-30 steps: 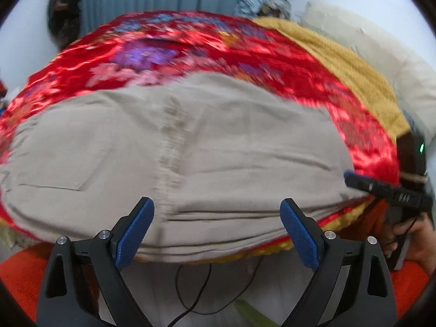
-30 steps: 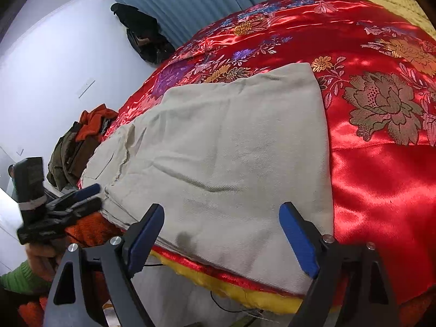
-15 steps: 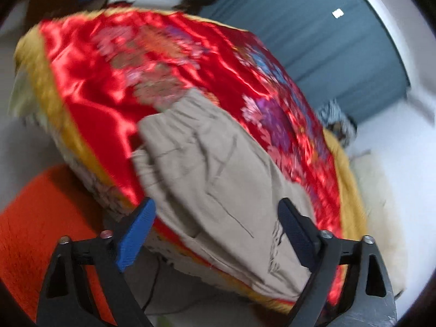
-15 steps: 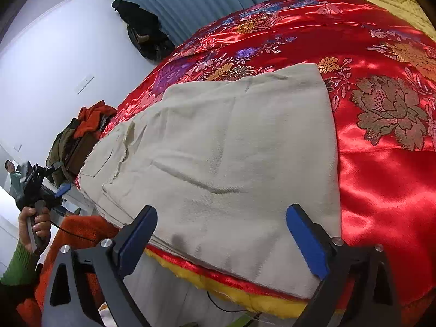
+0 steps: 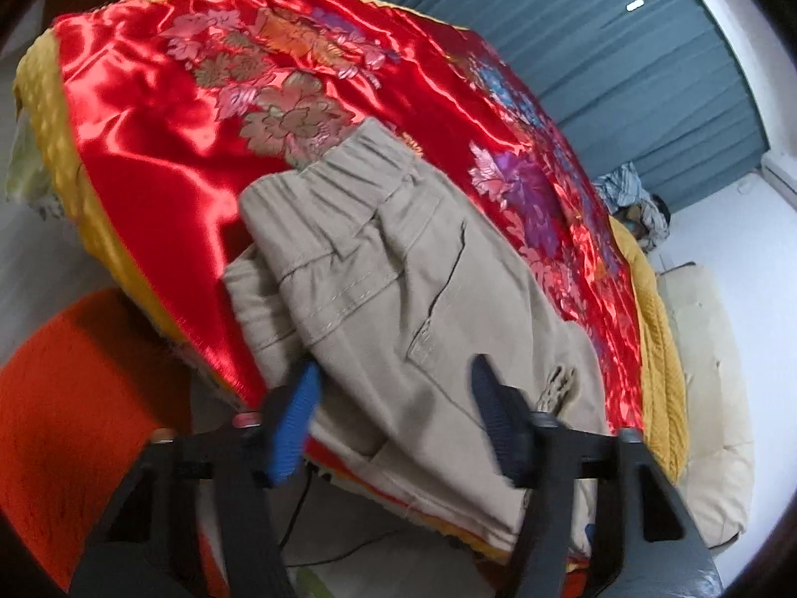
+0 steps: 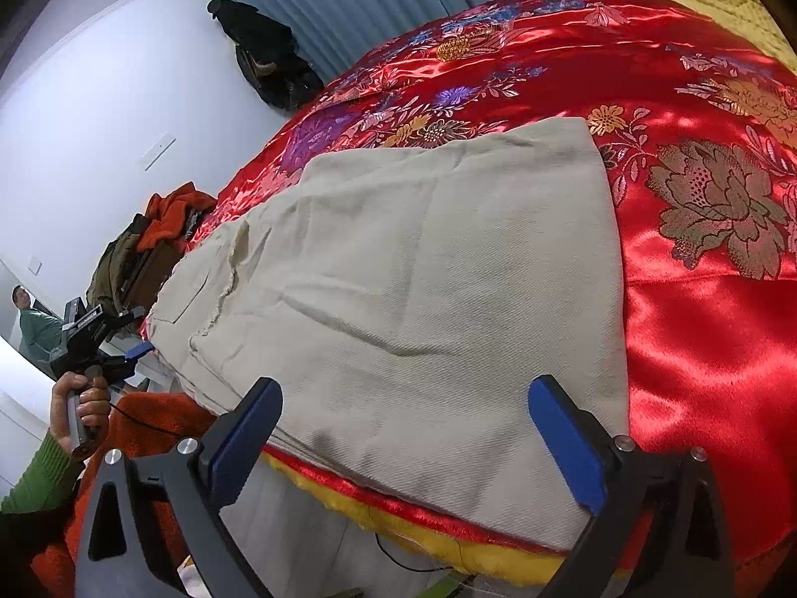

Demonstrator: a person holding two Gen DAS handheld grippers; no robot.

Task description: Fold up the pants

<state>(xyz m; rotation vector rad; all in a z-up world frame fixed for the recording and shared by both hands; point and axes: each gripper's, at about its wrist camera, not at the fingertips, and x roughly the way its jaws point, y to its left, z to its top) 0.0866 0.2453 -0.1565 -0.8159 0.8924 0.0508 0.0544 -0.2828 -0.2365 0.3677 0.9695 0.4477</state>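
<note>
The beige pants (image 5: 398, 289) are lying flat on a shiny red bedspread (image 5: 164, 149) w/ big flowers on it, close to the bed's near edge. The stretchy waistband end is showing in the left wrist view & the leg end (image 6: 448, 259) is showing in the right wrist view. The left gripper (image 5: 393, 393) is sitting at the waist end, right at the bed's edge. Its jaws are closing, w/ a strip of the pants' edge between the two blue pads (image 5: 294, 428). The pic is blurry there, so it is hard to tell if the pads are pressing the cloth yet; they look apart from it. The right gripper (image 6: 403, 428) is hanging over the leg end near the hem, w/ its jaws spread wide & nothing grabbed. The pants are lying under & between its fingers, not pinched. A yellow trim (image 6: 398, 523) is running along the bedspread's edge below the pants. In the right wrist view the person's left hand (image 6: 82, 408), w/ a green sleeve (image 6: 35, 473), is gripping the left gripper's handle far off to the side. A pile of orange & dark clothes (image 6: 159, 229) is sitting past the far end of the bed. Blue curtains (image 5: 647, 74) are hanging behind the bed. Something orange (image 5: 74, 398) is lying low beside the bed.
</note>
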